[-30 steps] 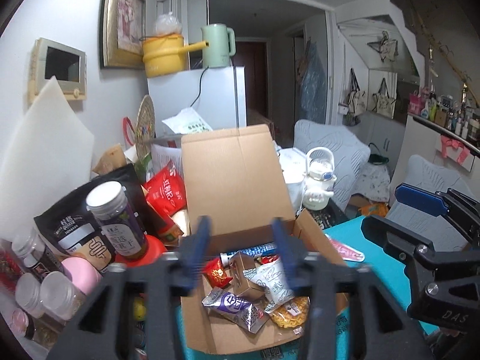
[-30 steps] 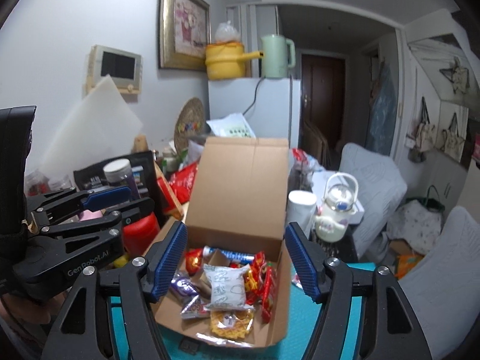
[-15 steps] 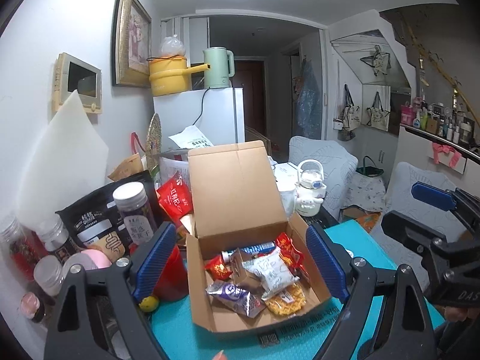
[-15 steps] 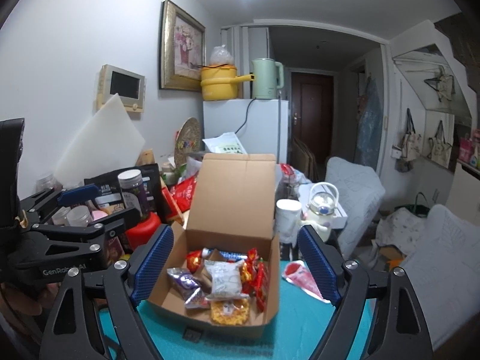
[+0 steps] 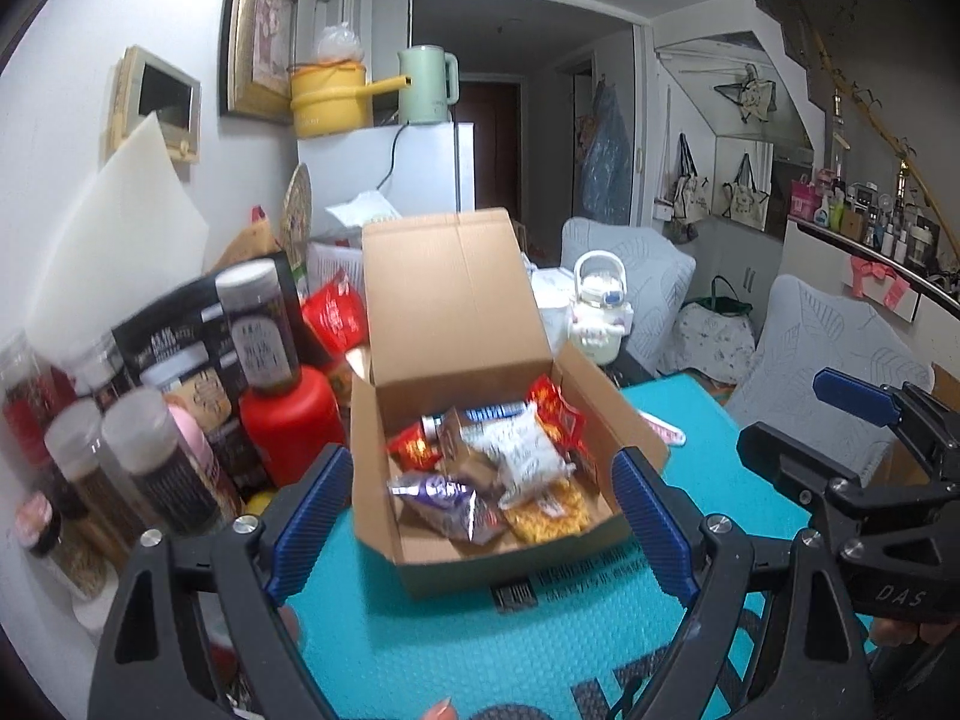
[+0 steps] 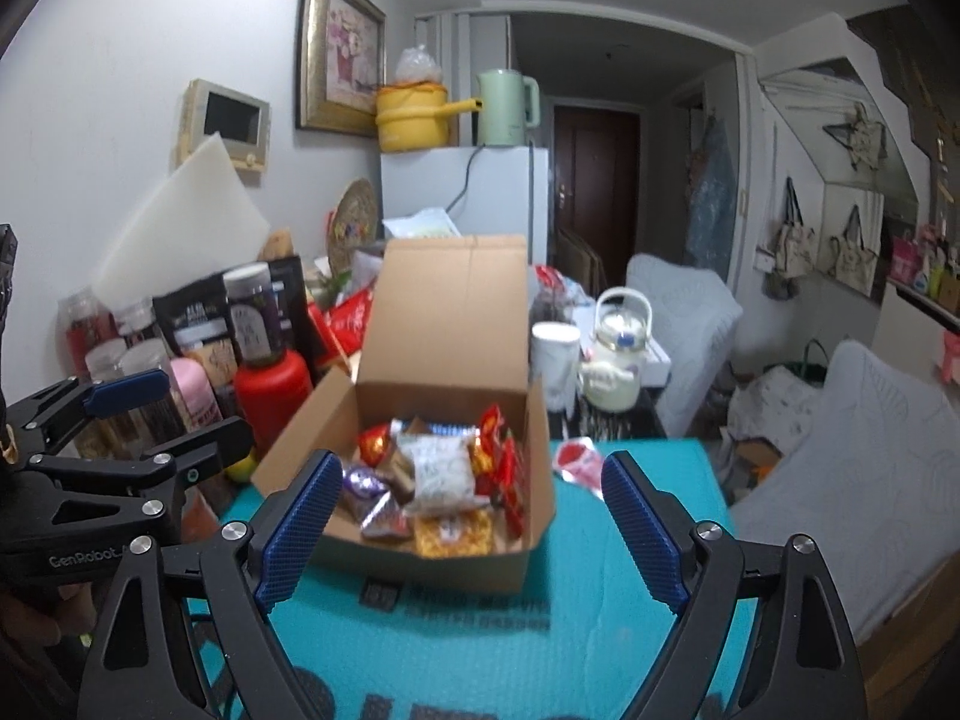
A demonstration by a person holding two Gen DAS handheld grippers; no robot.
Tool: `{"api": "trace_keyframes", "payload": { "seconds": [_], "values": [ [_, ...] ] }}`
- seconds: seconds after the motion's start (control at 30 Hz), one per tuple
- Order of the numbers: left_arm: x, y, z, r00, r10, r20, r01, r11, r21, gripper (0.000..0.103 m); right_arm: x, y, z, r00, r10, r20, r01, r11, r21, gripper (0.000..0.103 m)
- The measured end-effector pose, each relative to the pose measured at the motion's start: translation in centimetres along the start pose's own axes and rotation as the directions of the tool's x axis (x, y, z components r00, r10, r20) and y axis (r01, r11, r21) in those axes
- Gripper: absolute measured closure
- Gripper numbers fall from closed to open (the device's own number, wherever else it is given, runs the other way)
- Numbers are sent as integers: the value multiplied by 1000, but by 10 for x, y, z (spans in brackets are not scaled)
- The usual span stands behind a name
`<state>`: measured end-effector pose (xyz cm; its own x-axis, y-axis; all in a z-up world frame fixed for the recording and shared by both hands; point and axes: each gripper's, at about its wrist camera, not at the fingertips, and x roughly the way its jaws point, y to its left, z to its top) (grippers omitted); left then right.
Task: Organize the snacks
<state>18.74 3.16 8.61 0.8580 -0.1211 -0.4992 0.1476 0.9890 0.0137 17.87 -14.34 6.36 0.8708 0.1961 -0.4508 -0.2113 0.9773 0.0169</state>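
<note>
Left gripper (image 5: 480, 504) – jaws wide apart, nothing between the pads; they have just been opening. Box (image 5: 504, 552) sits dead ahead of it on the teal mat (image 5: 420, 648), lid flap standing up at the far side, open mouth facing up. Jars (image 5: 150, 456) and a red bottle (image 5: 294, 420) crowd just left of the box, near the left jaw.

Snacks (image 5: 498, 468) lie loose inside the box: purple packet (image 5: 444, 498) at the near left, white packet (image 5: 528, 450) in the middle, red ones (image 5: 555, 408) along the right wall, yellow one nearest the front edge.

Right gripper (image 6: 474, 516) – also spread and empty, jaws just been opening too. From this side the box (image 6: 420, 558) is ahead and slightly left. Loose red wrapper (image 6: 579, 459) lies on the mat outside the box, just right of it, nearer the right gripper.

Judgement: both tools are short of the box, about equally near; left is better lined up with the purple packet, right with the red ones and the stray wrapper. Box's long axis appears to run away from the grippers, so the reach goes over the front wall and down.
</note>
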Motion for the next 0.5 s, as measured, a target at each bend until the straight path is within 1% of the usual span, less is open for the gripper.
{"api": "trace_keyframes", "payload": {
  "seconds": [0.23, 0.4, 0.5],
  "values": [
    [8, -1, -18, 998, -9, -57, 9, 1000, -11, 14, 7, -3, -20, 999, 12, -52, -10, 1000, 26, 14],
    [12, -2, -24, 997, -18, -78, 16, 1000, -18, 14, 10, -7, -27, 998, 1, -70, 2, 1000, 31, 14],
    [14, -2, -26, 997, -2, -81, 1, 1000, -19, 14, 12, -9, -28, 997, -2, -75, 4, 999, 32, 14]
  ]
}}
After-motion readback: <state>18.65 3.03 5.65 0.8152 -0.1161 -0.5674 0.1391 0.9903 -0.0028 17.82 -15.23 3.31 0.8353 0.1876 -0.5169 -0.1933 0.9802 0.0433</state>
